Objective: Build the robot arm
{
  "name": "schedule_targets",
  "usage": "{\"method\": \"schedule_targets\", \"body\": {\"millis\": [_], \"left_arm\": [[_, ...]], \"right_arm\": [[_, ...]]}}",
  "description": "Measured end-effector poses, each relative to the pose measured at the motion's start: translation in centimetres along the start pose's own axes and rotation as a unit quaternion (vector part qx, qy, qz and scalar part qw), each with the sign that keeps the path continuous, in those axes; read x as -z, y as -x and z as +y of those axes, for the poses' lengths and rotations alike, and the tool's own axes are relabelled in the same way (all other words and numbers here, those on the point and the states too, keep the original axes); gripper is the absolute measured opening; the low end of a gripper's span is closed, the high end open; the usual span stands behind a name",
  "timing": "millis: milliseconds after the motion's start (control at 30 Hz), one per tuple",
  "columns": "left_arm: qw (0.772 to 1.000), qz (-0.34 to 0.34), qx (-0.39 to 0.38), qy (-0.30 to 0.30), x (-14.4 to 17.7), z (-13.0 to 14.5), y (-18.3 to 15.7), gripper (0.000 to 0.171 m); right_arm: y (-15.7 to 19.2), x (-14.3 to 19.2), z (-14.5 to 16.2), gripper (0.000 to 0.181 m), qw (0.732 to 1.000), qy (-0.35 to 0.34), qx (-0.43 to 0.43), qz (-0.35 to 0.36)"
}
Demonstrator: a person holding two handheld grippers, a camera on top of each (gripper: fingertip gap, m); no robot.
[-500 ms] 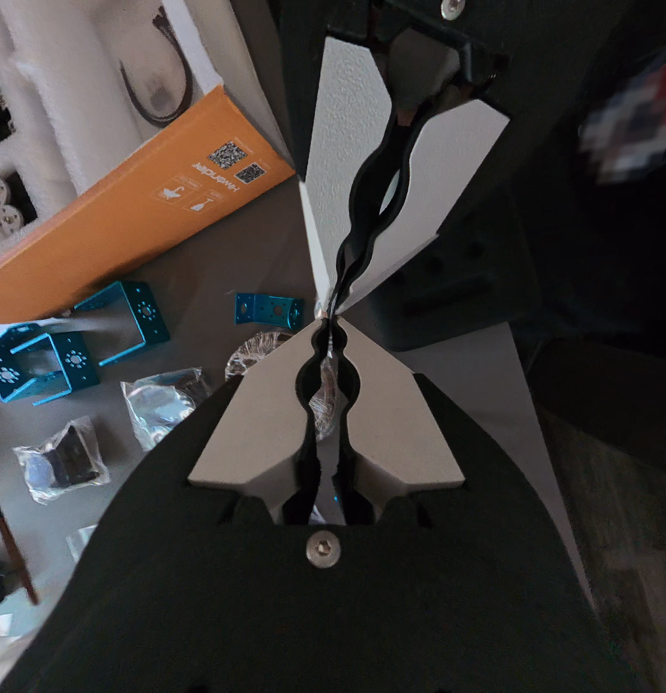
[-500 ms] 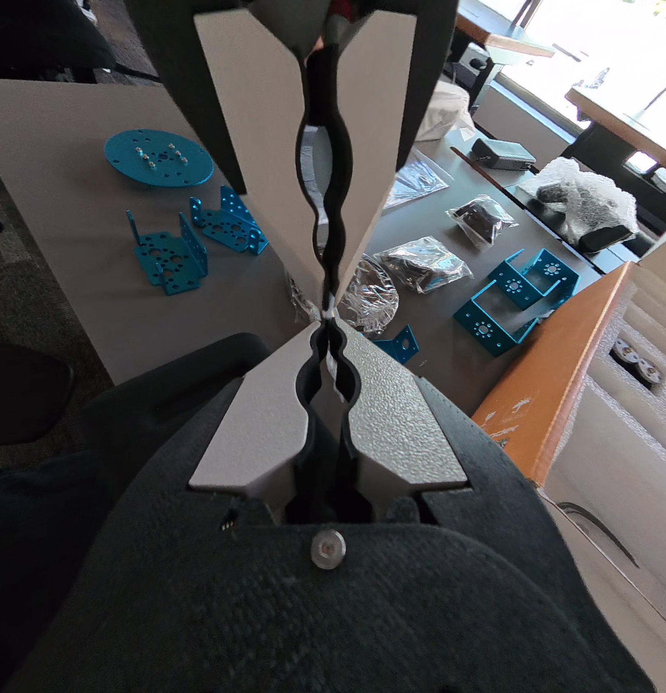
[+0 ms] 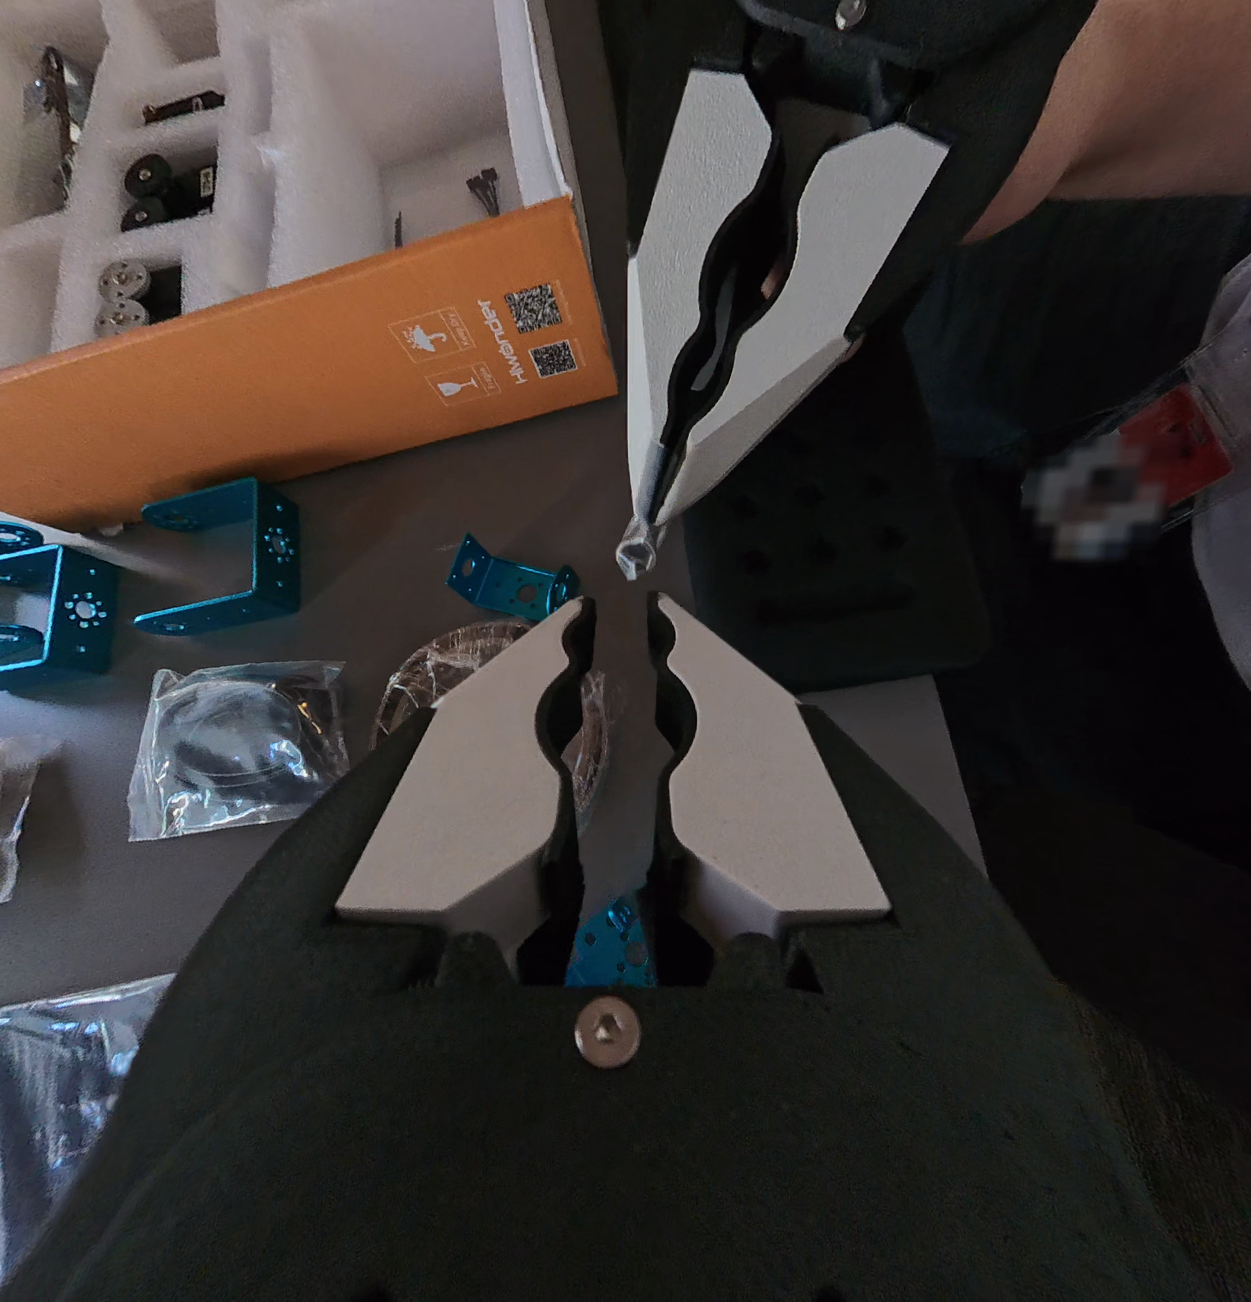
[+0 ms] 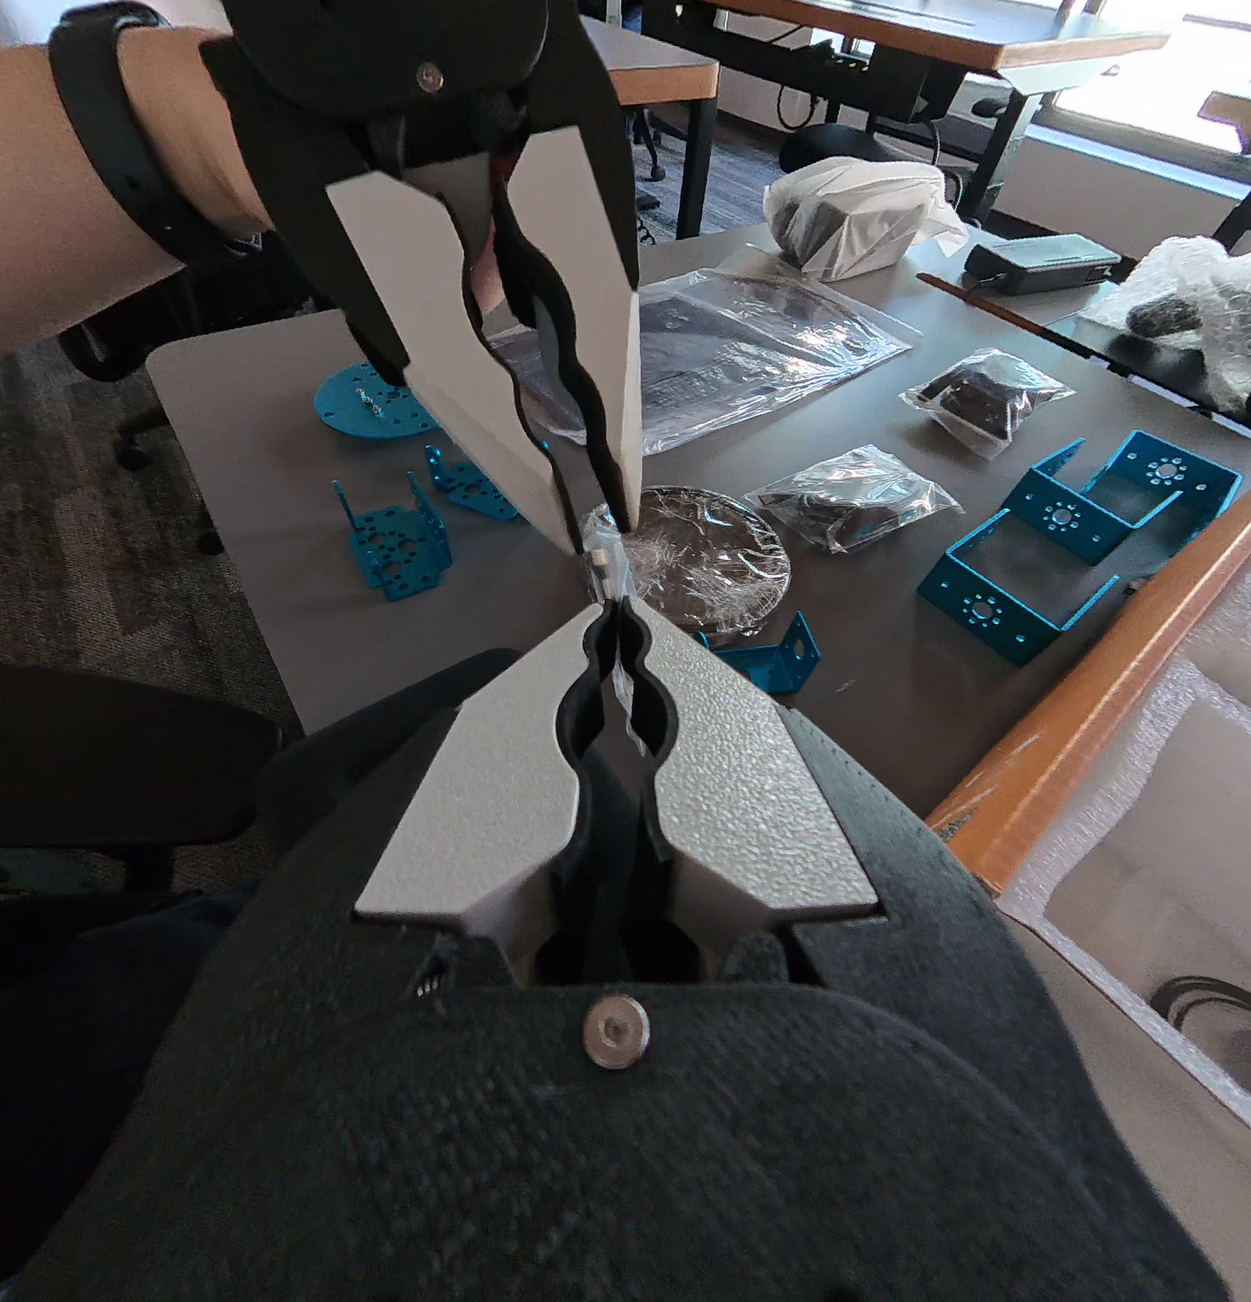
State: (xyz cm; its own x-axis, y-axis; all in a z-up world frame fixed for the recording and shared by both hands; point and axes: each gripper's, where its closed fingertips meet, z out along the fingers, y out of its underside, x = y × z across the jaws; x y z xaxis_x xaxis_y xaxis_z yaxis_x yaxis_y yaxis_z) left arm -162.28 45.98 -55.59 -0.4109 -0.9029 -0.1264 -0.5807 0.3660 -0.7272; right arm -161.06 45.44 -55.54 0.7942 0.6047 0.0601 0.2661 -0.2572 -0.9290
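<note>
Half a second ago both tools were clamped tip to tip on the same scrap of plastic; now the left gripper (image 3: 622,606) has let go, its fingers spread with a clear gap between them, and the two tools have drawn slightly apart. The right gripper (image 4: 619,609) is pressed together on the small clear bag (image 4: 608,563), which sticks out past its tips. In the left wrist view that bag (image 3: 636,553) hangs from the right gripper (image 3: 650,507) just ahead of the open left fingertips, not touching them. In the right wrist view the left gripper (image 4: 601,535) points down at the bag from above.

All of this is above a grey table (image 4: 256,423). An orange box (image 3: 256,394) with white foam compartments lies along one edge. A large flat plastic bag (image 4: 749,338) lies farther back. A round disc wrapped in film (image 4: 693,556) sits right under the grippers. Blue U-shaped brackets (image 4: 1073,535) sit near the box, and a blue round plate (image 4: 369,416) lies near the far corner. A clear bag of black parts (image 4: 855,500) lies between the disc and the U-shaped brackets. A small blue bracket (image 4: 770,659) lies just beside the disc.
</note>
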Motion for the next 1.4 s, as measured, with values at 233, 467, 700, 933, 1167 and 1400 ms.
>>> {"method": "schedule_targets", "body": {"millis": [233,467,700,933,1167,1400], "left_arm": [[0.999,0.038,0.001,-0.013,-0.1,-0.8,-0.8,0.0],[0.999,0.025,-0.002,0.02,-0.6,-0.4,-0.7,0.0],[0.999,0.004,-0.027,0.032,-0.7,-1.2,-0.4,0.0],[0.999,0.009,-0.013,0.046,-0.9,-0.8,-0.1,0.0],[0.999,0.005,-0.003,0.033,-1.2,-1.1,0.3,0.0],[0.999,-0.027,-0.02,0.027,-1.6,-1.7,1.2,0.0]], "right_arm": [[0.0,-0.2,0.3,0.0,1.0,0.013,0.006,-0.002],[-0.6,-0.6,1.6,0.022,0.997,0.072,0.025,0.005],[-0.2,-0.8,1.3,0.006,0.995,0.089,0.042,-0.022],[0.1,-0.7,-0.3,0.006,0.996,0.062,0.038,-0.043],[-1.2,-0.6,0.3,0.0,0.998,0.065,-0.006,-0.024],[-2.1,-0.5,1.0,0.0,0.995,0.102,0.021,-0.004]]}}
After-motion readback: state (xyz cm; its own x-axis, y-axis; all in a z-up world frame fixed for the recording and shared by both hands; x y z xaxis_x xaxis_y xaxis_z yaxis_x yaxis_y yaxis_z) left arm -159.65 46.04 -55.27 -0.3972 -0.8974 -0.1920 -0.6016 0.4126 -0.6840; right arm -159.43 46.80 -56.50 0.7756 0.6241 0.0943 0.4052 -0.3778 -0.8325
